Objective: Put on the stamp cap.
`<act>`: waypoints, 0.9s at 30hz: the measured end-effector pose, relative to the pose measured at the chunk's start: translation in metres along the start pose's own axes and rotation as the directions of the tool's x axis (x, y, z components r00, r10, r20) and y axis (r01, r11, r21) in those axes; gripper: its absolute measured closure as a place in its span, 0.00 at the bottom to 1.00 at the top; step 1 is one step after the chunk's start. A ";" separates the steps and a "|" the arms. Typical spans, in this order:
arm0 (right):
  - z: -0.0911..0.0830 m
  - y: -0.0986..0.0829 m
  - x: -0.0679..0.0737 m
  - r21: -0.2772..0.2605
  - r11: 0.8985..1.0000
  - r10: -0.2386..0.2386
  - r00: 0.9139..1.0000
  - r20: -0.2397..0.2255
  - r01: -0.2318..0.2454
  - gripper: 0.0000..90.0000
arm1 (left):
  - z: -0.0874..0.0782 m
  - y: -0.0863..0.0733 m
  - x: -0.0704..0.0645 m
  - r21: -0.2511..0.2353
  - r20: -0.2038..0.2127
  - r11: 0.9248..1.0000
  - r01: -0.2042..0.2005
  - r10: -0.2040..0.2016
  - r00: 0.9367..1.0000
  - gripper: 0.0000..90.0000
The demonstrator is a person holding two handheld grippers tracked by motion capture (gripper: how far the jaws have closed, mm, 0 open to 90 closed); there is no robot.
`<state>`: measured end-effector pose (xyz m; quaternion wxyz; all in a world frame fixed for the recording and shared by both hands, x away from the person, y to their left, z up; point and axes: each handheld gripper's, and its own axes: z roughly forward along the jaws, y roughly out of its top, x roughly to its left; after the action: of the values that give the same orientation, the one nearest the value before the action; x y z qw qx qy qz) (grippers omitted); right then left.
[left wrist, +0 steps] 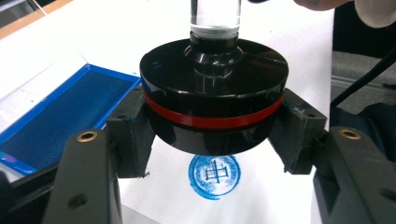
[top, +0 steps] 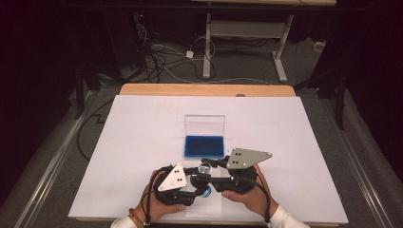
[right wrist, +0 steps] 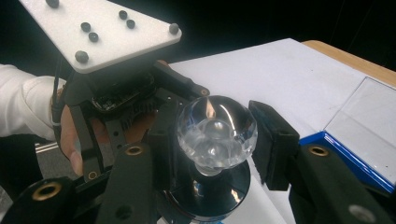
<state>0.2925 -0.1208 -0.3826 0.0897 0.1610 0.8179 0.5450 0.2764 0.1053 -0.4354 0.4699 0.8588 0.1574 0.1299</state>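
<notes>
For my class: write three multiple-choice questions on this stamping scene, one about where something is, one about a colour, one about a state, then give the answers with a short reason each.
1. Where is the ink pad tray?
A. on the paper beyond the grippers
B. on the floor
C. on top of the stamp

2. What colour is the printed mark on the paper?
A. red
B. blue
C. green

3. How is the stamp held?
A. lying loose on the table
B. its black base clamped by the left gripper
C. hanging from a cable

Answers: 1 A, the high view shows it past both grippers; 2 B, the ring and character are blue; 3 B, both jaws press its base, raised off the mark.
</notes>
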 end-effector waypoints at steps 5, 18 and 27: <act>0.002 -0.002 -0.001 0.015 1.000 -0.007 1.000 -0.013 0.008 0.63 | 0.000 -0.002 -0.002 0.020 -0.014 1.000 -0.012 0.012 1.000 0.41; 0.005 -0.009 -0.002 0.020 0.999 0.037 0.999 -0.019 -0.037 0.63 | -0.003 -0.008 -0.003 0.032 -0.032 0.999 -0.029 0.030 0.999 0.41; 0.005 -0.012 0.001 0.038 0.999 0.007 1.000 0.002 -0.007 0.63 | 0.004 -0.006 -0.005 0.062 -0.041 0.998 -0.026 0.028 0.999 0.41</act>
<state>0.2909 -0.1205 -0.3952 0.0857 0.1661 0.8275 0.5295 0.2721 0.1030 -0.4435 0.4380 0.8720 0.1595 0.1493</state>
